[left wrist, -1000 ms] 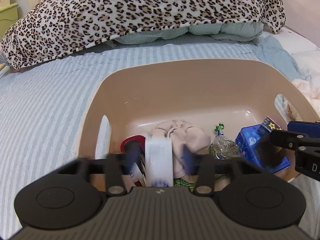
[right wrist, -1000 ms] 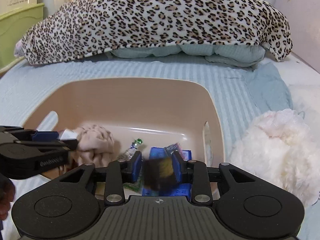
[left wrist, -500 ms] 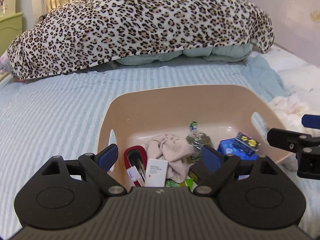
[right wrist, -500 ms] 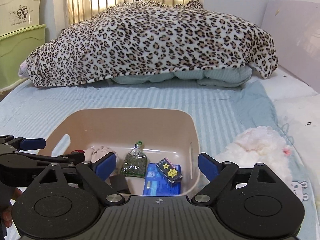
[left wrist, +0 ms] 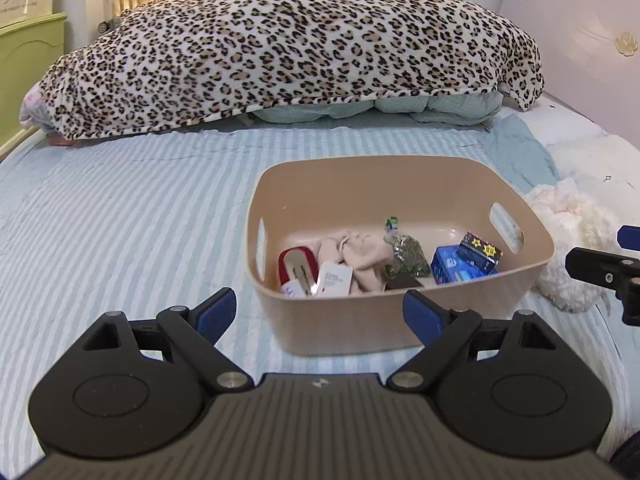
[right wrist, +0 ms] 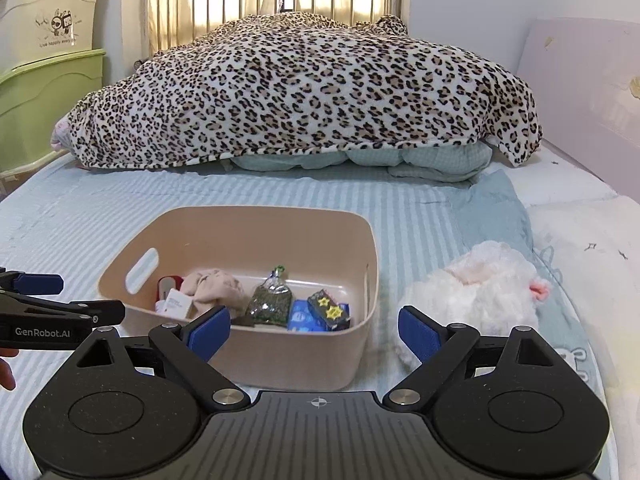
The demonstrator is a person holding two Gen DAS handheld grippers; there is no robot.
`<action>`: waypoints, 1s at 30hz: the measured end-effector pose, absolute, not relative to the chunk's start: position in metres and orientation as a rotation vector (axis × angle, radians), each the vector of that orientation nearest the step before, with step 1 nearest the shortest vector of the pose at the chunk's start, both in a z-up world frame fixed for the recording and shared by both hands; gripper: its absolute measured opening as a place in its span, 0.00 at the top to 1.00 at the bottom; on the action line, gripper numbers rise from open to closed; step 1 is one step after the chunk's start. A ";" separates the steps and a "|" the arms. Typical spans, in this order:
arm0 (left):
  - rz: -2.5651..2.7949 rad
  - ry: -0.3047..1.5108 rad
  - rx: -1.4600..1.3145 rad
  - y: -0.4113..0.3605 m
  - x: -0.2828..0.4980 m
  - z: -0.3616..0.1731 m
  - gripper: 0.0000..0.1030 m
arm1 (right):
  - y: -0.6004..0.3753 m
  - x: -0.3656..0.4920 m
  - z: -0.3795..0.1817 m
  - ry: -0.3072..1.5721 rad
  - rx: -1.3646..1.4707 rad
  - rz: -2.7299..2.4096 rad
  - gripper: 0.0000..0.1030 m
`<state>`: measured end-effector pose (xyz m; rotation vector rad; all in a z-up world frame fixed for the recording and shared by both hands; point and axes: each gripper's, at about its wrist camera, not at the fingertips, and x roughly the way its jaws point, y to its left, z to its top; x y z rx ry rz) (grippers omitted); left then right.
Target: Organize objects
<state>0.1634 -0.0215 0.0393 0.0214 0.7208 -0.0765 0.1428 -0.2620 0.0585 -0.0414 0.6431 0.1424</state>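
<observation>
A beige plastic bin (left wrist: 360, 326) (right wrist: 304, 360) sits on the striped bed. Inside lie a white box (left wrist: 335, 278) (right wrist: 178, 303), a red case (left wrist: 294, 266), a pink cloth (left wrist: 360, 254) (right wrist: 214, 286), a bag of green bits (left wrist: 404, 254) (right wrist: 270, 300), a blue box (left wrist: 456, 270) (right wrist: 304, 316) and a dark star-printed box (left wrist: 479, 252) (right wrist: 330, 309). My left gripper (left wrist: 320, 314) is open and empty, just in front of the bin. My right gripper (right wrist: 314, 326) is open and empty, at the bin's near right corner.
A white fluffy plush (right wrist: 476, 296) (left wrist: 572, 240) lies right of the bin. A leopard-print blanket (left wrist: 288, 48) (right wrist: 304, 92) over bedding fills the far side. Green and cream storage boxes (right wrist: 48, 80) stand at the left. A pale headboard panel (right wrist: 588, 88) is on the right.
Both grippers opened, dropped the white box and the dark star-printed box into the bin, and pulled back and up away from it.
</observation>
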 end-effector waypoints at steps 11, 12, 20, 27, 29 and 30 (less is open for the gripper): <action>-0.109 0.747 0.009 -0.015 0.108 0.036 0.13 | -0.259 0.093 0.056 0.642 0.001 0.203 0.10; -0.109 0.744 0.015 -0.015 0.101 0.036 0.13 | -0.258 0.087 0.057 0.636 0.000 0.207 0.10; -0.094 0.717 0.022 -0.009 0.058 0.037 0.14 | -0.248 0.051 0.059 0.637 -0.023 0.244 0.10; -0.103 0.714 0.031 -0.014 0.024 0.038 0.14 | -0.239 0.021 0.060 0.639 -0.024 0.277 0.10; -0.106 0.719 0.019 -0.012 0.016 0.039 0.14 | -0.238 0.014 0.059 0.637 -0.030 0.278 0.10; -0.106 0.721 0.012 -0.011 0.012 0.039 0.15 | -0.238 0.010 0.058 0.638 -0.027 0.278 0.10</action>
